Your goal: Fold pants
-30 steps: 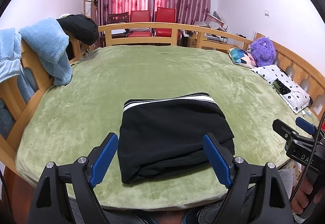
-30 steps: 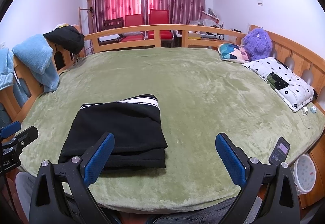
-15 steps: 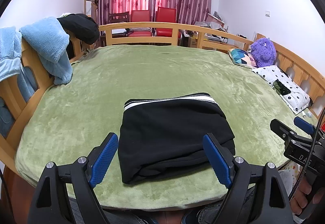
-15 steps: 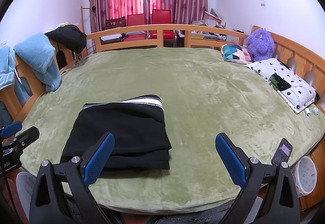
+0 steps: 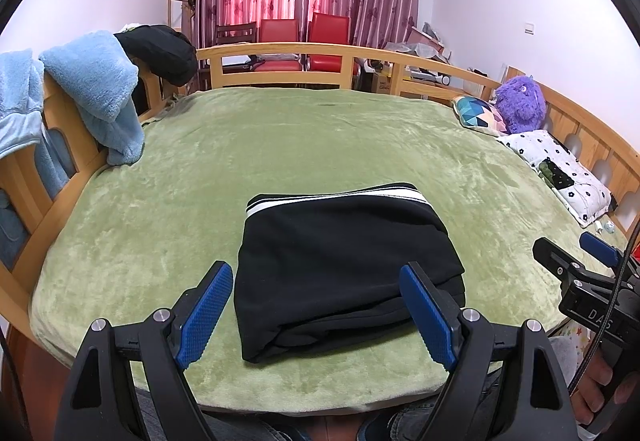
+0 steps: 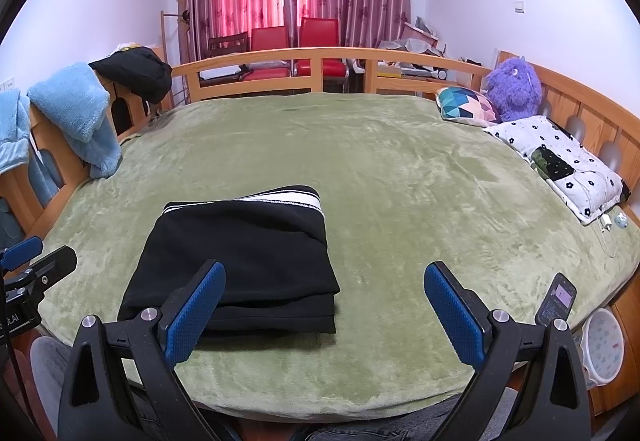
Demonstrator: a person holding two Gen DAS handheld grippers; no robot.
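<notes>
The black pants (image 5: 344, 261) lie folded in a compact rectangle on the green blanket (image 5: 280, 145), with the white-striped waistband on the far edge. They also show in the right wrist view (image 6: 244, 253). My left gripper (image 5: 316, 311) is open and empty, held back above the bed's near edge, its fingers framing the pants' near edge. My right gripper (image 6: 320, 305) is open and empty, to the right of the pants and clear of them. It shows at the right edge of the left wrist view (image 5: 576, 261).
A wooden rail (image 5: 280, 53) rings the bed. Blue fleece (image 5: 100, 93) and a black garment (image 5: 160, 49) hang on the left rail. A patterned cushion (image 6: 468, 105), purple plush toy (image 6: 514, 87), and flowered pillow (image 6: 560, 161) lie at right. A phone (image 6: 558, 297) rests at the near right edge.
Both grippers have drifted slightly; the pants lie as before and both grippers stay open.
</notes>
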